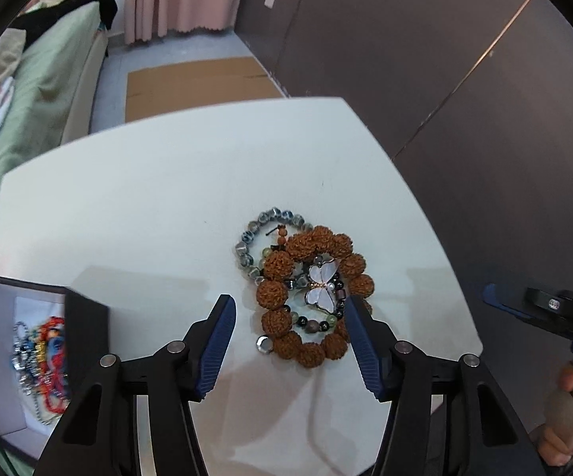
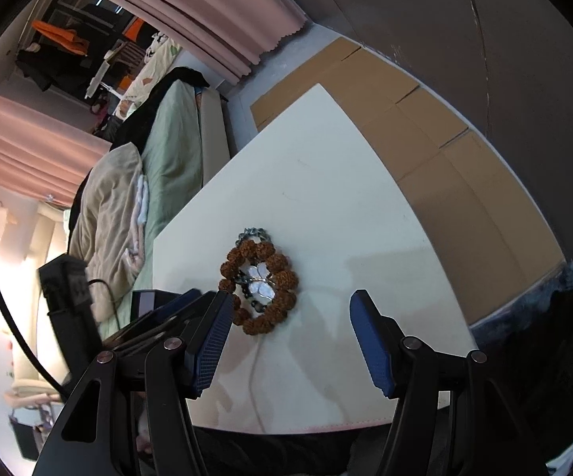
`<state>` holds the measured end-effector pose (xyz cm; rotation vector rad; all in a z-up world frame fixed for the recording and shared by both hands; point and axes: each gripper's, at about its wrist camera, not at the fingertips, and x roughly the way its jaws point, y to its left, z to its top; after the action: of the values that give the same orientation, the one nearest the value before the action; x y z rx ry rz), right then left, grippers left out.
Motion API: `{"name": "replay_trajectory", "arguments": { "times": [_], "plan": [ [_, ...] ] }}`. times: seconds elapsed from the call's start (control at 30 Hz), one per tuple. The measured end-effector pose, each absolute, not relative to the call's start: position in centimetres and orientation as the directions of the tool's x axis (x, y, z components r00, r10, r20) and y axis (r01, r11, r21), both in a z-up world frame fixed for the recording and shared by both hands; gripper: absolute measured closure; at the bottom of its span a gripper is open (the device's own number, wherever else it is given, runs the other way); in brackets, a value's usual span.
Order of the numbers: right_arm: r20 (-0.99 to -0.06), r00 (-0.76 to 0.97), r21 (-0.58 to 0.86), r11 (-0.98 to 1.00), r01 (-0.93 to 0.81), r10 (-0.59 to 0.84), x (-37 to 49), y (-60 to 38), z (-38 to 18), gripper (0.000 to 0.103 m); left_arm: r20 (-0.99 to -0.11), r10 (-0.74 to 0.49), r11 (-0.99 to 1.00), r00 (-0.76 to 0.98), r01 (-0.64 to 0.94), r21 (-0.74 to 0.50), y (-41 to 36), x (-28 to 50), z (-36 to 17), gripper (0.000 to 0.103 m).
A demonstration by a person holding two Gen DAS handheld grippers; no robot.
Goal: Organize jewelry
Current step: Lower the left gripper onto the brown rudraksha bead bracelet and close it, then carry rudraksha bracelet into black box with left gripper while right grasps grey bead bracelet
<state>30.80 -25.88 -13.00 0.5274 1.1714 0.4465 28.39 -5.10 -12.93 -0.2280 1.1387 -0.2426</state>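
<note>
A heap of jewelry lies mid-table: a bracelet of big brown knobbly beads (image 1: 274, 293), a white butterfly brooch (image 1: 322, 283) on top of it, a grey-blue bead bracelet (image 1: 246, 254) behind, a string of small dark and green beads (image 1: 314, 323) and a silver ring (image 1: 264, 344). My left gripper (image 1: 289, 299) hangs open over the heap, its right finger in front of the brown bracelet's right side. My right gripper (image 2: 292, 295) is open too, with nothing between its fingers. The brown bracelet (image 2: 282, 277) and the brooch (image 2: 260, 283) lie just off its left finger.
A dark open box (image 1: 88, 317) at the table's left holds several coloured bead strings (image 1: 44, 357). The white table (image 2: 326, 198) ends close behind the heap. Flattened cardboard (image 2: 445, 158) covers the floor beyond, and a green bed (image 2: 171, 150) stands left. A hand (image 1: 564, 396) shows at the right.
</note>
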Motion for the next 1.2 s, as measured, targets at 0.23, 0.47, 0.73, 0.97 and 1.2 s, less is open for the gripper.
{"name": "replay_trajectory", "arguments": {
  "times": [0.23,0.47,0.73,0.97,1.2],
  "plan": [
    [-0.692,0.319,0.669,0.741,-0.052,0.647,30.8,-26.6,-13.0,0.016,-0.889,-0.293,0.954,0.351,0.05,-0.295,-5.5,29.3,-15.3,0.078],
    [-0.69,0.345,0.665,0.746,-0.046,0.636,30.7,-26.2,-13.2,0.016,-0.851,-0.313,0.948,0.421,0.085,-0.306,-5.6,28.1,-12.7,0.085],
    [-0.715,0.343,0.624,0.777,-0.082,0.61,31.5,-24.5,-12.8,0.016,-0.783,-0.369,0.927,0.501,0.14,-0.348,-5.2,26.7,-7.8,0.085],
    [-0.753,0.316,0.573,0.811,-0.118,0.578,33.2,-22.1,-13.3,0.016,-0.754,-0.352,0.931,0.555,0.128,-0.341,-3.1,25.4,-5.1,0.085],
    [-0.787,0.265,0.541,0.83,-0.137,0.557,35.3,-18.9,-14.5,0.021,-0.749,-0.308,0.94,0.587,0.068,-0.333,0.1,24.6,-4.4,0.085]
  ]
}}
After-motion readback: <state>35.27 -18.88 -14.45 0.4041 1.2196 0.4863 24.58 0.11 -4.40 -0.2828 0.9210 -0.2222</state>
